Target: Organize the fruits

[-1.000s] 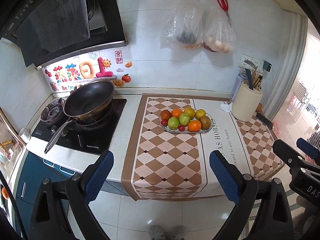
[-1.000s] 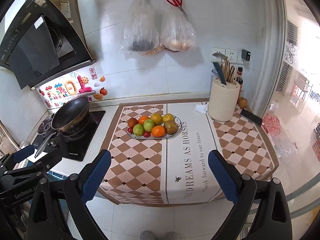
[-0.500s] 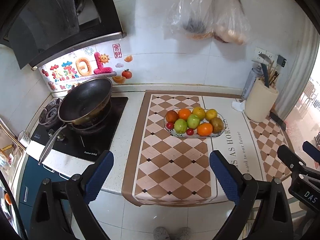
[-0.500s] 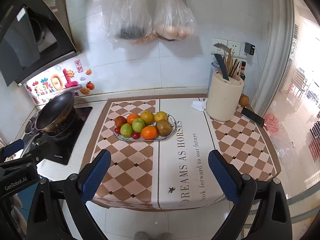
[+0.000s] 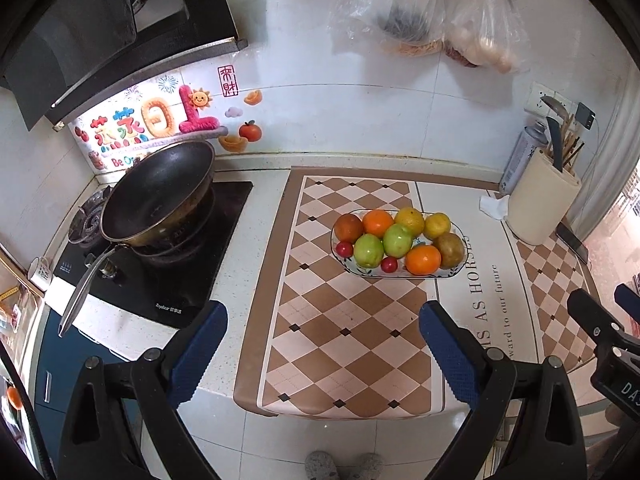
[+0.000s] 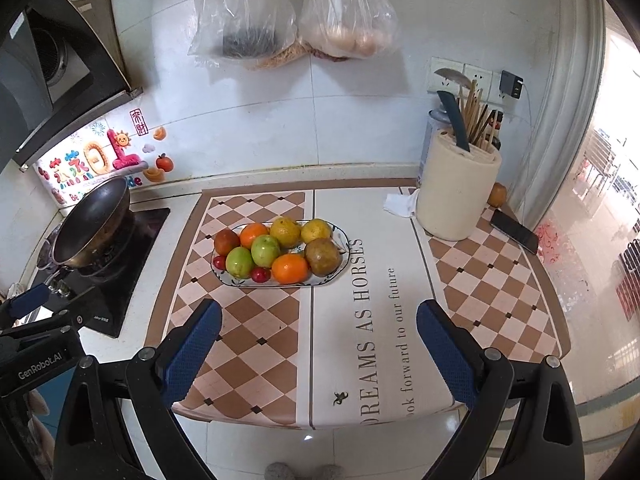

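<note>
A patterned oval plate (image 5: pixel 456 273) (image 6: pixel 340 236) stands on the checkered mat, piled with several fruits: oranges (image 5: pixel 423 259) (image 6: pixel 291 268), green apples (image 5: pixel 368 250) (image 6: pixel 240 262), yellow citrus (image 5: pixel 409 221), a brown fruit (image 6: pixel 323 256) and small red ones (image 5: pixel 389 265). My left gripper (image 5: pixel 322 346) is open and empty, held in front of the counter edge, well short of the plate. My right gripper (image 6: pixel 318 340) is open and empty too, over the mat's front part, near side of the plate.
A black wok (image 5: pixel 160 196) sits on the stove at the left. A cream utensil holder (image 6: pixel 456 196), a tissue (image 6: pixel 400 205), a phone (image 6: pixel 514 231) and a lone orange fruit (image 6: pixel 497 194) stand at the back right. Plastic bags (image 6: pixel 296 12) hang on the wall.
Both grippers have moved forward and closer to the counter; the plate of fruit looks larger and nearer. Both stayed open.
</note>
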Tool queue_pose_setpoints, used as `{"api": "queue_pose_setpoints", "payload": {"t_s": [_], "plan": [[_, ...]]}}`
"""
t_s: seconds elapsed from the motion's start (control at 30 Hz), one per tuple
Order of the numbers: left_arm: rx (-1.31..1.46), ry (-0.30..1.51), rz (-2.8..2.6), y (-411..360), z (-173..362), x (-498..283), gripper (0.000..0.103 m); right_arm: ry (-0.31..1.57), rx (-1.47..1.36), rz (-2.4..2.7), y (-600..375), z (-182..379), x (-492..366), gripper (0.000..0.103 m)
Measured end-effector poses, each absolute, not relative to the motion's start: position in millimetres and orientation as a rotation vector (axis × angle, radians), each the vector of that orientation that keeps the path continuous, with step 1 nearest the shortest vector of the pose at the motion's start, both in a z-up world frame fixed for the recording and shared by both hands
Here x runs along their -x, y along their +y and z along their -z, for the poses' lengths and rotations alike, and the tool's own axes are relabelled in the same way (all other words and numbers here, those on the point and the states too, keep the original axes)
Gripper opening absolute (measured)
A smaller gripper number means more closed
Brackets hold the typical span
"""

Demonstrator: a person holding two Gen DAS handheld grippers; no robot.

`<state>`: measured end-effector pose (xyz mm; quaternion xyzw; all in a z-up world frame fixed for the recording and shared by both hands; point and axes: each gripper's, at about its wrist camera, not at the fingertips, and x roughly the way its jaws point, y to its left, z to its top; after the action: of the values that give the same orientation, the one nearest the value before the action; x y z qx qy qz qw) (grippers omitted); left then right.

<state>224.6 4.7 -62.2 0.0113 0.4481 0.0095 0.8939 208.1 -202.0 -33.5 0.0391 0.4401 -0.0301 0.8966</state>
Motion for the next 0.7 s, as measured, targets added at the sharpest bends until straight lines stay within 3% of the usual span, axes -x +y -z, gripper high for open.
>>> {"api": "queue_pose_setpoints", "payload": {"t_s": [0.7], "plan": [[-0.019,0.928,0.008,0.7,64.2,-229.5,0.098,0.922,-0.074,0.054,-199.8,42.5,-215.7,0.100]]}}
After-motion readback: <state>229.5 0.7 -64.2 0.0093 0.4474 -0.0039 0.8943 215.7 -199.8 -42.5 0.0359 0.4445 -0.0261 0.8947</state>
